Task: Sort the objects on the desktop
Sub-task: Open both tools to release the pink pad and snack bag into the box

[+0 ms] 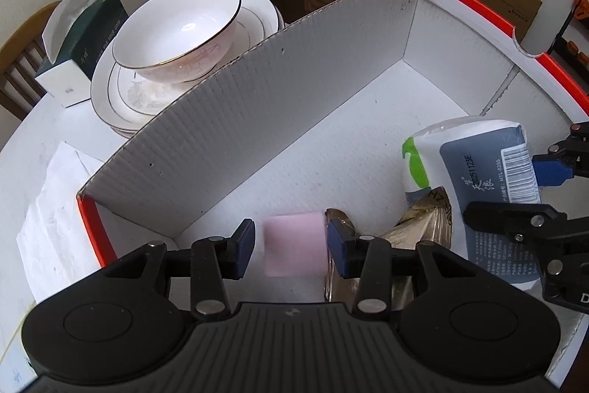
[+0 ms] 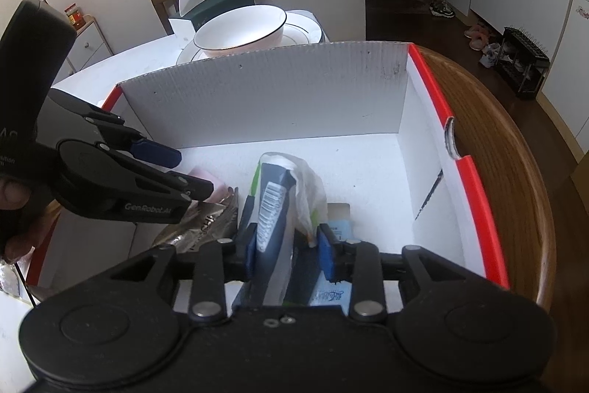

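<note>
A white cardboard box with red rims holds the objects. My left gripper is open inside it, jaws either side of a pink block that looks blurred and apart from both pads; the block also shows in the right wrist view. A shiny gold wrapper lies beside it. My right gripper is shut on a grey-and-white tissue pack, held over the box floor. A blue-labelled item lies under it.
A white bowl on stacked plates stands behind the box, with a dark green tissue box and crumpled paper. A wooden chair back curves right of the box.
</note>
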`<state>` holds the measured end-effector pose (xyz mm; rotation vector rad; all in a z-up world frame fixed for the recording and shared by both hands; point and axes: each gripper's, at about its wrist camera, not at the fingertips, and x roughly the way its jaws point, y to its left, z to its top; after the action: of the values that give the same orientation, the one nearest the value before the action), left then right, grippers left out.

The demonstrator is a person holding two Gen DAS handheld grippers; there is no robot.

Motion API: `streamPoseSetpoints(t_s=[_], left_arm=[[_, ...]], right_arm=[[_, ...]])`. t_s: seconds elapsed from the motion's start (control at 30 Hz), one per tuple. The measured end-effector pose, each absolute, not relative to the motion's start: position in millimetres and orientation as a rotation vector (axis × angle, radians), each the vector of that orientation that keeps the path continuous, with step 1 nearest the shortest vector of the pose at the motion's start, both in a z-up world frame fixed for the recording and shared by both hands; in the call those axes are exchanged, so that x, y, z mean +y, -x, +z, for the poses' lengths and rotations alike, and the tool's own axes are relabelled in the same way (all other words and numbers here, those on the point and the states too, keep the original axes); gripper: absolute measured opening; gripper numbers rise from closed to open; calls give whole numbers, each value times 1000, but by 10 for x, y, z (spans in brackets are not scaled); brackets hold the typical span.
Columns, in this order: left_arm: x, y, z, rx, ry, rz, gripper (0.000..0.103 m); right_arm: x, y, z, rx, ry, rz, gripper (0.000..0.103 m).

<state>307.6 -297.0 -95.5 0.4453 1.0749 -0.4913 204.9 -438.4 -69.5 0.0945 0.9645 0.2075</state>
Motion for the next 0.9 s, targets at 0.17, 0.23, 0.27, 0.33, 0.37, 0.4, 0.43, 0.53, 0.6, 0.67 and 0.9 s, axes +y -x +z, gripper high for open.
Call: streamPoseSetpoints(t_s=[0.17, 0.23, 0.27, 0.33, 0.37, 0.4, 0.43, 0.53, 0.6, 0.67, 0.9], left_arm=[[-2953, -3000, -868, 1032, -441, -504, 59], [-2937, -2965, -821, 1016, -429, -513, 61], [-2930, -2951, -802, 1011, -421, -514, 62], [-2905, -2919, -760, 1002, -404, -517, 62], [-2890, -2899, -737, 996, -397, -517, 62], [-2873, -2880, -711, 988, -390, -516, 62], [-2854, -2859, -683, 980, -382, -514, 62], [-2792, -2797, -601, 958, -362, -501, 62], [-2742, -2743, -546, 944, -346, -489, 62], [-2683, -2680, -490, 930, -329, -485, 62], [-2468, -2416, -301, 875, -281, -492, 66]], right_arm=[[-4401, -2017, -646, 947, -91, 201, 48], [-4409, -2001, -619, 942, -91, 200, 48], [-4410, -1991, -602, 939, -91, 200, 48], [-4416, -1968, -567, 931, -89, 199, 50], [-4417, -1953, -549, 927, -87, 199, 54], [-4415, -1939, -529, 920, -84, 199, 57], [-4412, -1922, -505, 913, -82, 200, 61], [-4397, -1879, -436, 892, -79, 206, 64], [-4383, -1850, -390, 879, -77, 209, 64], [-4367, -1821, -347, 868, -76, 212, 70], [-4236, -1681, -188, 798, -56, 258, 82]])
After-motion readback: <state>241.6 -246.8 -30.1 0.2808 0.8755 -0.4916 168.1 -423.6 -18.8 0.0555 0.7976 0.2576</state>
